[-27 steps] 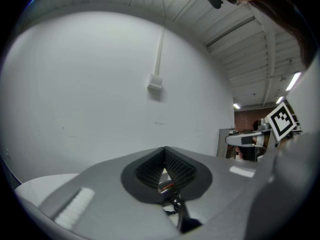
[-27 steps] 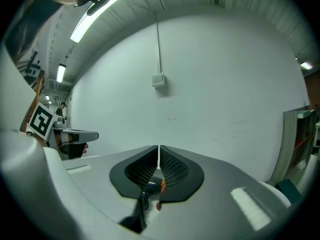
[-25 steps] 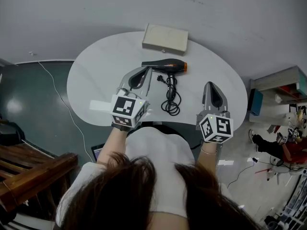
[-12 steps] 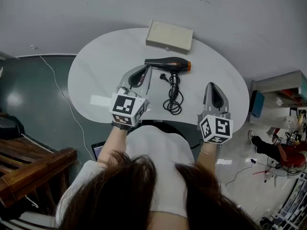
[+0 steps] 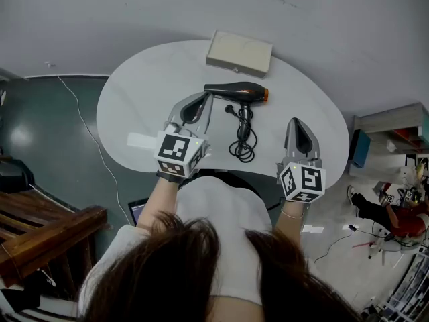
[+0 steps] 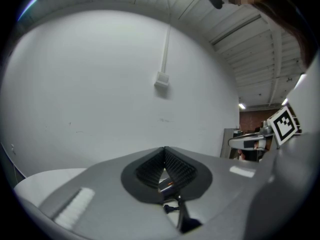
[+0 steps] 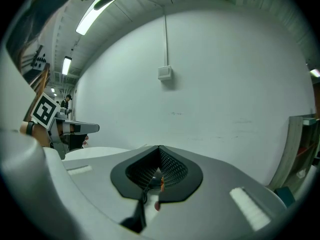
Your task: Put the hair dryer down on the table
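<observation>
The hair dryer (image 5: pixel 236 90) seems already set on the desk (image 5: pixel 134 106), at one o'clock from the left hand-held gripper (image 5: pixel 206 97) and eleven o'clock from the right hand-held gripper (image 5: pixel 293 119), both closed on nothing, so I judge only drawing back is left.

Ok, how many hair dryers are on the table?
1: the hair dryer lies centrally, just in front of the box, its cord coiled on the near side. None seem hidden.

Glossy black plastic hair dryer (image 5: pixel 234 91) lies on smooth white table (image 5: pixel 134 106).
</observation>
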Available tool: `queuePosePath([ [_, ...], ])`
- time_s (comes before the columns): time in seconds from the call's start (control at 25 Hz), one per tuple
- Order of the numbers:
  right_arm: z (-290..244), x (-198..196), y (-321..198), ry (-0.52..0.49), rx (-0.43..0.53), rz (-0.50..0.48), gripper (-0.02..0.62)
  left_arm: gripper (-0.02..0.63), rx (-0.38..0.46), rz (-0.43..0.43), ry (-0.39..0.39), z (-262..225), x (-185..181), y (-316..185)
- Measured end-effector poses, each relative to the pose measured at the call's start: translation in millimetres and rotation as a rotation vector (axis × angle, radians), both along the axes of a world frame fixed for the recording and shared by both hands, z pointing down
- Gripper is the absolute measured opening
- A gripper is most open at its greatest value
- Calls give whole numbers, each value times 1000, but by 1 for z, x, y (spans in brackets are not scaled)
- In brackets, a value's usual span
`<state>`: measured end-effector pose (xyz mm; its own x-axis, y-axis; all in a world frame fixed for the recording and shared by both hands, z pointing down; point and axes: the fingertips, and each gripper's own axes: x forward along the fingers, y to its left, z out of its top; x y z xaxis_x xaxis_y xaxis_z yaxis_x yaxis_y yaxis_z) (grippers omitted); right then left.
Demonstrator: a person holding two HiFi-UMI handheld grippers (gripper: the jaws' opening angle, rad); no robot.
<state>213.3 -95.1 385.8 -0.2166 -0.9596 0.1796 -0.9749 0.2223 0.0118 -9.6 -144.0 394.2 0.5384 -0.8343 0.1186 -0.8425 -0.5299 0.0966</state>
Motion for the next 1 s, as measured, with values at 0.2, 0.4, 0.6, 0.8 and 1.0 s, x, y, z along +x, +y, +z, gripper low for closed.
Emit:
queuePosePath([
  [0.2, -2, 2, 0, -49, 7, 4, 2, 56, 1, 2, -2, 0, -1, 1],
  [0.4, -4, 1, 1, -57, 12, 2, 2, 55, 3, 2, -2, -1, -2, 2],
  [0.6, -6, 0, 0, -56, 17, 10, 2, 57, 4, 5, -4, -1, -1, 2],
  [0.8, -4, -3, 1, -54, 9, -13, 0, 55, 3, 12, -6, 0, 0, 2],
  [1.0, -2, -3, 2, -60, -1, -24, 0, 55, 34, 62, -49, -3, 7, 3],
])
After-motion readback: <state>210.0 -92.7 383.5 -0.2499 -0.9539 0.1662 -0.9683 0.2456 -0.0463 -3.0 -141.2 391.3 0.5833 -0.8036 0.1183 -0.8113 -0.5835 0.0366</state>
